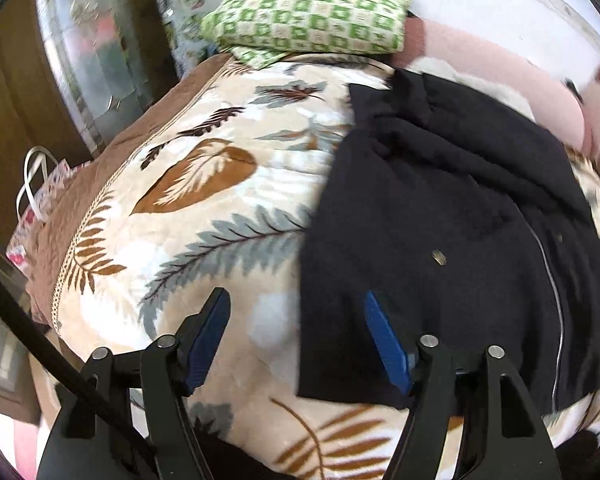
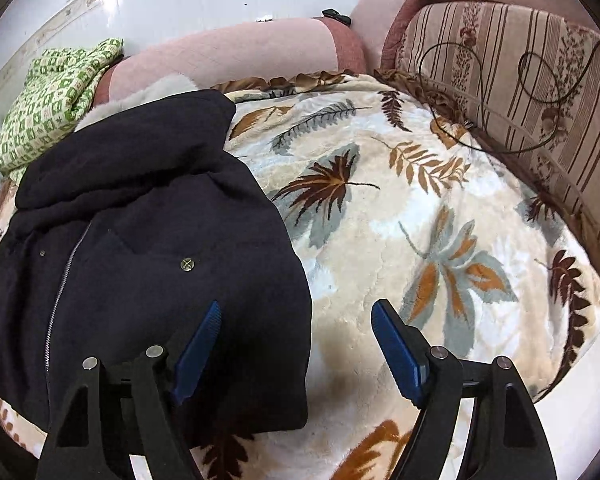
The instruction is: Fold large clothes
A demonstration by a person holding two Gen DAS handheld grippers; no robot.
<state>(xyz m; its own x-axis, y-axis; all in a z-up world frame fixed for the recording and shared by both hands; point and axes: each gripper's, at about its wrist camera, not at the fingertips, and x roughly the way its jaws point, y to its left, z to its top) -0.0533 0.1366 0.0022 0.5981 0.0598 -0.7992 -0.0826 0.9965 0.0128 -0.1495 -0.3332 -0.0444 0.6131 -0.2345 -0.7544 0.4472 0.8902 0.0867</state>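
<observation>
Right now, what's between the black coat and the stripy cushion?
Only the leaf-print blanket. In the right wrist view it stretches bare from the black coat to the stripy cushion, with a thin dark cord at the cushion's edge.

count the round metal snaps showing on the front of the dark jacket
2. A brass snap sits on the jacket right of the zipper, above the right tool's left finger. A smaller snap lies left of the zipper. Folds may hide more.
</observation>
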